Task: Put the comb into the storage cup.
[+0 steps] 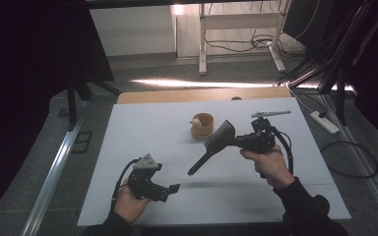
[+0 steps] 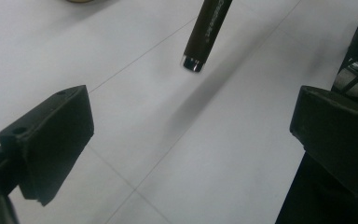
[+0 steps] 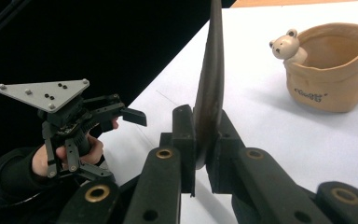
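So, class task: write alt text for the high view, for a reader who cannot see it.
Above a white table, the right gripper clamps a dark comb by its head, handle slanting down toward the open left gripper. A tan pouch-shaped pot with a small bear figure on its rim stands behind the comb.

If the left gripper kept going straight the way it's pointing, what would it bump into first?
Probably the handle end of the dark comb held by the right gripper. The left gripper, jaws open, aims across the white table toward it. Depth is unclear, so it might pass underneath.
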Tool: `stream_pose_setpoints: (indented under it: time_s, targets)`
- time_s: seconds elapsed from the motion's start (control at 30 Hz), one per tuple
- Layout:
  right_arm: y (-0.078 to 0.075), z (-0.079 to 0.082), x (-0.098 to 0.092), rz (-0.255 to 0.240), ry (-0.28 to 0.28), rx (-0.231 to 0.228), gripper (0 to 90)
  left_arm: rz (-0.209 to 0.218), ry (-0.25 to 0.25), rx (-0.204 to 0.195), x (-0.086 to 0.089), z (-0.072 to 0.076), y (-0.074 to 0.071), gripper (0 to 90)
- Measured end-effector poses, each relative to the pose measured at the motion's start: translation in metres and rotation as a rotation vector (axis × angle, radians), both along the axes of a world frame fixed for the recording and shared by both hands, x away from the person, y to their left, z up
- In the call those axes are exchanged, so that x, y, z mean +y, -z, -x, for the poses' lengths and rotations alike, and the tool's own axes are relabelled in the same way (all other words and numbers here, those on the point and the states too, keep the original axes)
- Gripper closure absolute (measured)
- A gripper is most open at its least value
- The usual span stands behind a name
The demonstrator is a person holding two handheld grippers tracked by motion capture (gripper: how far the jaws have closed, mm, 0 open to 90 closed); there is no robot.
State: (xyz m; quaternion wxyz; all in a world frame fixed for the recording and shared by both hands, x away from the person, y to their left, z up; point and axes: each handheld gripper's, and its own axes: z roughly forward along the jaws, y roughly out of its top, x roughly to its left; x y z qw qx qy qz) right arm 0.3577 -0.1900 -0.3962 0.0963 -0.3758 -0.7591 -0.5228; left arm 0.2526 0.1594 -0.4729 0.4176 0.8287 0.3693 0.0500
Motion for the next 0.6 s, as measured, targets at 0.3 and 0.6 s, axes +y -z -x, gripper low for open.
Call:
stream_pose_setpoints:
  time_s: [0.3,0.6]
  targets:
    - [-0.004,-0.002,-0.004,0.010,0.020,-0.029,83.8,0.012,-0.025,0.002,0.013,0.011,-0.002,0.2]
    - [-0.008,-0.005,-0.008,0.018,0.044,-0.054,83.8,0.014,-0.047,-0.003,0.025,0.021,-0.001,0.4]
